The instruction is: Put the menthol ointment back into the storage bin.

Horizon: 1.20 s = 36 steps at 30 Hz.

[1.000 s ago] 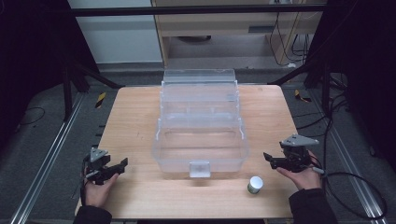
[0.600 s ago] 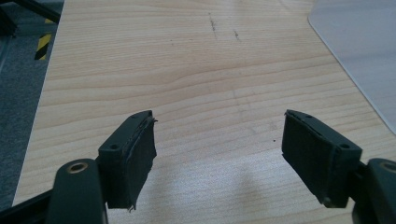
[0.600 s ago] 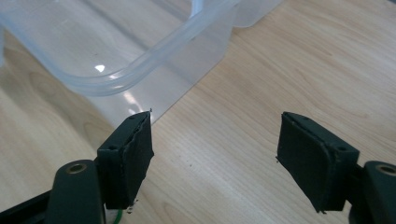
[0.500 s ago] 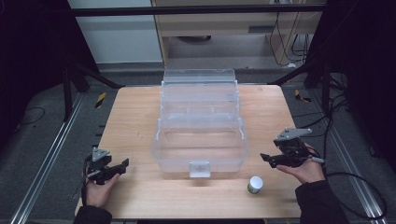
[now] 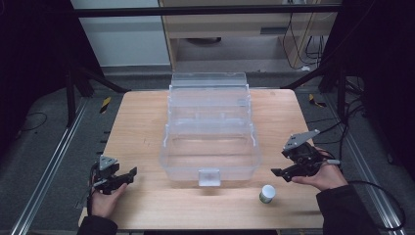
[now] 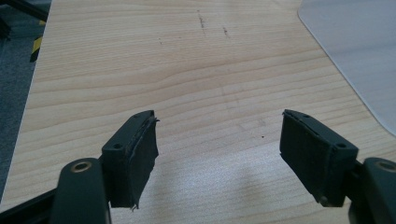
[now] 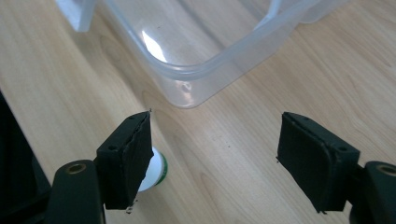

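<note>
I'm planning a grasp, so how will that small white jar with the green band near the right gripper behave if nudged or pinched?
The small jar stands upright on the table; being short and squat, it probably slides rather than tips. Its round side means it may roll if knocked over. It looks light, so the open right gripper could easily shove it away by accident.

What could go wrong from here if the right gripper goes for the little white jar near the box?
1. In the right gripper view the white jar sits partly behind one of the fingers, off-centre in the open right gripper; closing now would likely knock it over.
2. The clear plastic box corner lies close ahead, so a forward reach might bump it.
3. The jar stands near the table edge and could roll off.
</note>
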Available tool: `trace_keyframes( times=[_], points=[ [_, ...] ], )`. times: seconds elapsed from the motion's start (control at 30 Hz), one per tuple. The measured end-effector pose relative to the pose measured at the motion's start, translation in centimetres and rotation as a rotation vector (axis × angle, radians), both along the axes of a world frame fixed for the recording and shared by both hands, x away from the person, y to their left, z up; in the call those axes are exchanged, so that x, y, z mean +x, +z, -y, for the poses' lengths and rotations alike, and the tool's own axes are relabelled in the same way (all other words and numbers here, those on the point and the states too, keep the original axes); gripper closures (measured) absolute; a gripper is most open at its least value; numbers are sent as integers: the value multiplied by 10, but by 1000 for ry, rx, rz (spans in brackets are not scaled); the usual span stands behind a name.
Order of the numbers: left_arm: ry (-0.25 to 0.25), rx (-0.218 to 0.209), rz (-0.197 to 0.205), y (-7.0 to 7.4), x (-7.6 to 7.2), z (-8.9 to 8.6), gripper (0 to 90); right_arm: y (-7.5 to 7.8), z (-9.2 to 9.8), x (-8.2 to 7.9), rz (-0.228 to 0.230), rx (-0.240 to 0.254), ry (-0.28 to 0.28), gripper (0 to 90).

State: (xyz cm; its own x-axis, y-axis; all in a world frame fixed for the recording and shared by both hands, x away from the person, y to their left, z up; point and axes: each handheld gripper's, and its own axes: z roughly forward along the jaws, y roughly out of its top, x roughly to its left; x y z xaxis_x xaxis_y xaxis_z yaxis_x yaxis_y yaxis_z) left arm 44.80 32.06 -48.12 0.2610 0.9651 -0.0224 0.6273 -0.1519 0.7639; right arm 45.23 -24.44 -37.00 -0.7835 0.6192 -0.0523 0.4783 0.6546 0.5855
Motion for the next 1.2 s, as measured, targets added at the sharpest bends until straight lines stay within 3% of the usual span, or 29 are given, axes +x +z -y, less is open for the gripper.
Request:
trace_keyframes(
  times=[0.1, 0.2, 0.77, 1.2],
  points=[
    [-4, 4, 0, 0, 0, 1, 283, -1, -6, -3, -39, -23, 27, 266],
    [-6, 3, -2, 0, 0, 1, 291, -3, -10, -4, -52, -59, 75, 269],
    [-18, 9, -7, -1, 0, 3, 297, -15, -29, -9, -152, -197, 226, 310],
    [-21, 12, -8, -1, 1, 3, 298, -28, -40, -14, -205, -259, 306, 346]
  ],
)
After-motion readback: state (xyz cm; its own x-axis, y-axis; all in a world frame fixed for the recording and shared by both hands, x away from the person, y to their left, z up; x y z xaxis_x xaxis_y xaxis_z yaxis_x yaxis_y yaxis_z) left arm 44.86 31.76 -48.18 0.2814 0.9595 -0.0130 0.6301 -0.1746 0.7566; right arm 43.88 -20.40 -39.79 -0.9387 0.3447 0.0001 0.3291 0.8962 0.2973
